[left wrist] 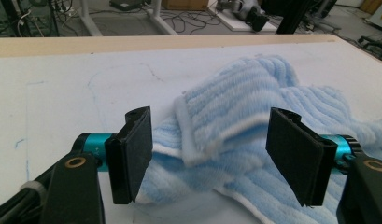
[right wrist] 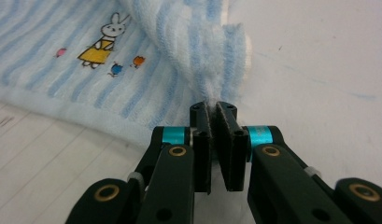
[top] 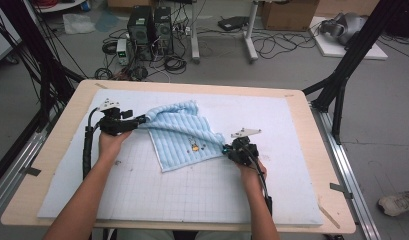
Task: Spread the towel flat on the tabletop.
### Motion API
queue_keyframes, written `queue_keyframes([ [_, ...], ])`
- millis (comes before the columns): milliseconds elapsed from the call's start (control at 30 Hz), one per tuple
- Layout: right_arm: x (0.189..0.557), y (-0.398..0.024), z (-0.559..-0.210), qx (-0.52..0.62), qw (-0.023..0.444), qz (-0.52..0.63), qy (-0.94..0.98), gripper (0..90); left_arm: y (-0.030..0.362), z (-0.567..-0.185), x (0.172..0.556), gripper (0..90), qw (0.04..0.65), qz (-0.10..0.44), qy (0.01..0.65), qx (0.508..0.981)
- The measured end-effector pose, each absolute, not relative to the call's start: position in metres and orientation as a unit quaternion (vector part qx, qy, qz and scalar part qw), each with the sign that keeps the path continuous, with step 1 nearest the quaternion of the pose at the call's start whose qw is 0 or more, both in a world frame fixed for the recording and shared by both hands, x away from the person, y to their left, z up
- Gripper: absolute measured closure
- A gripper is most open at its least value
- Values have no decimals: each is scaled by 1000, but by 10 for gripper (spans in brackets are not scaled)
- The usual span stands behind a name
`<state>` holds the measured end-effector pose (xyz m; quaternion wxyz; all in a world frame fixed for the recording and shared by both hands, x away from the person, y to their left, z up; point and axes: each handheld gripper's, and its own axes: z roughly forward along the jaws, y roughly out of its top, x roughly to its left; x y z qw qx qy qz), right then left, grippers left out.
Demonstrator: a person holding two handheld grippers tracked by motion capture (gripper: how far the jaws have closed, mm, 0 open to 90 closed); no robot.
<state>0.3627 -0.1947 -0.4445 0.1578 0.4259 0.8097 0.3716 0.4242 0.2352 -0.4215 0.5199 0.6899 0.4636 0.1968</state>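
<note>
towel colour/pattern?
Light blue and white stripes on the towel, with a small embroidered rabbit in a yellow dress; clearest in the right gripper view.

I see a white gridded mat (top: 202,200) covering a wooden table (top: 332,165). On the floor beyond sit two computer towers (top: 151,27) amid cables (top: 272,45), with a cardboard box (top: 289,15) farther right. A shoe (top: 398,202) shows by the right edge.
</note>
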Motion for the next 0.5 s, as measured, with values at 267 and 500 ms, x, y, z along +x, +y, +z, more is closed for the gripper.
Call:
queue_keyframes([
  [267, 339, -199, -444, 428, 154, 379, 806, 849, 233, -423, 398, 322, 520, 196, 459, 694],
  [500, 321, -192, -444, 422, 151, 387, 806, 844, 229, -429, 369, 325, 520, 183, 451, 702],
])
